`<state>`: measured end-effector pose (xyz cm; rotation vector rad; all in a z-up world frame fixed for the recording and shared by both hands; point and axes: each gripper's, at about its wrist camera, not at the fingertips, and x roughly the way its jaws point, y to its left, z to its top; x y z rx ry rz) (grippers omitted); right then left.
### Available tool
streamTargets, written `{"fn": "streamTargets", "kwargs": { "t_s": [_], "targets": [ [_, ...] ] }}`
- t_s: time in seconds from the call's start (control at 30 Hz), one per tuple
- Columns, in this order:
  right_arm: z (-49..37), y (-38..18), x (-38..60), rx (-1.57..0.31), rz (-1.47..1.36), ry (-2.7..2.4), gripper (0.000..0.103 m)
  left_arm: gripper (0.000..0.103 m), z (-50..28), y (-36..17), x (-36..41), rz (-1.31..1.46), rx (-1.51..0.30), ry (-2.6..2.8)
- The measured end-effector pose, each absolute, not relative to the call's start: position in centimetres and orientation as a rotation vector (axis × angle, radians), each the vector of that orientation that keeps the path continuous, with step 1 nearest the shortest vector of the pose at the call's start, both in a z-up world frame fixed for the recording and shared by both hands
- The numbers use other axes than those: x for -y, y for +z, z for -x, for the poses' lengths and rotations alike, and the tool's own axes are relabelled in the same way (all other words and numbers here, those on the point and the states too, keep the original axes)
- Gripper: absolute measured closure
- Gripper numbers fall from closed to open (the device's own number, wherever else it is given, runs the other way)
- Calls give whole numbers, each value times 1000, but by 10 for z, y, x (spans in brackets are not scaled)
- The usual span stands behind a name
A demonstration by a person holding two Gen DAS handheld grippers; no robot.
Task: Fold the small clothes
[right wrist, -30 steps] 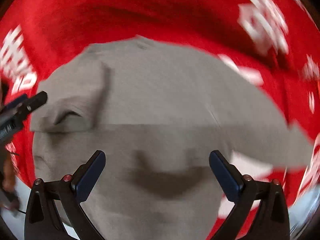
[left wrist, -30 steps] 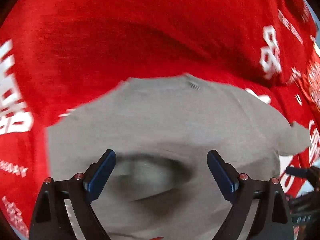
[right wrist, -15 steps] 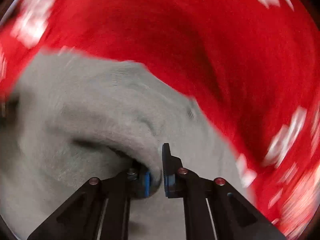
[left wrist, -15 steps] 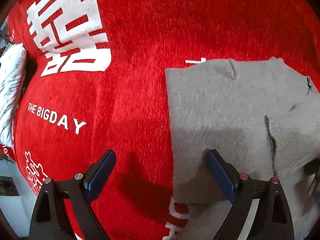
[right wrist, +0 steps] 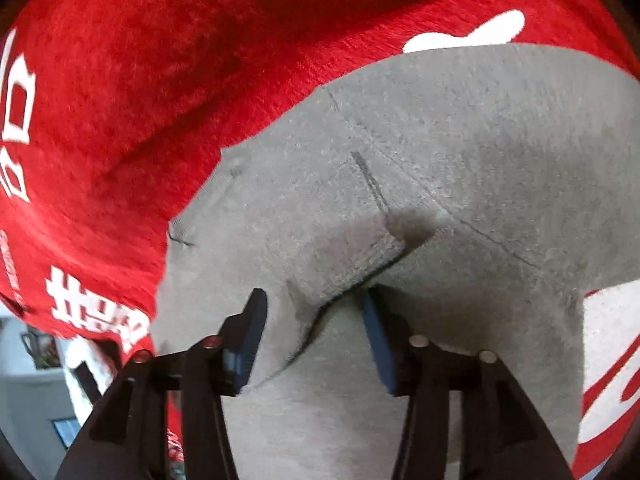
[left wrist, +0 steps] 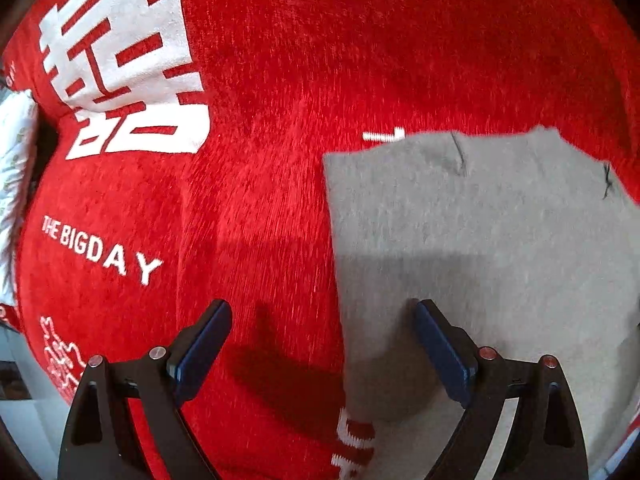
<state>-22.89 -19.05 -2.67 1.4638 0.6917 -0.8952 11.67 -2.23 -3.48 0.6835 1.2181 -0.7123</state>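
The grey garment (right wrist: pixel 460 168) lies flat on the red cloth (left wrist: pixel 260 200). Left gripper (left wrist: pixel 322 344) is spread wide, straddling the garment's left edge. Right gripper (right wrist: pixel 314 332) is opening, a folded cuff (right wrist: pixel 352 268) loose between its pads.

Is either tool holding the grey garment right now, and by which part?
Neither. The right tool is opening around the grey garment's folded cuff edge, pads off it. The left tool is open, straddling its side edge.

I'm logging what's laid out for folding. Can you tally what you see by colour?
Grey: 1, the grey garment
Red: 1, the red blanket under it, printed in white
Black with blue pads: 2, the left tongs and the right tongs
Total: 4
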Motion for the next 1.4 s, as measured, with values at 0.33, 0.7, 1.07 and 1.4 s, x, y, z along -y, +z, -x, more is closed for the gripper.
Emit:
{"fn": "streamTargets", "kwargs": {
  "t_s": [0.33, 0.7, 1.07, 1.4],
  "targets": [
    [221, 0, 194, -829, -1250, -961, 95, 37, -147, -47, 24, -537, -1351, -723],
    [287, 0, 186, -912, -1226, -1187, 90, 37, -135, -46, 28, -632, -1252, -698],
    [339, 8, 161, -870, -1384, -1081, 48, 37, -90, -12, 25, -699, -1218, -745],
    [371, 7, 153, -849, -1479, -1081, 45, 37, 17, -13, 53, -787, -1286, -944]
  ]
}}
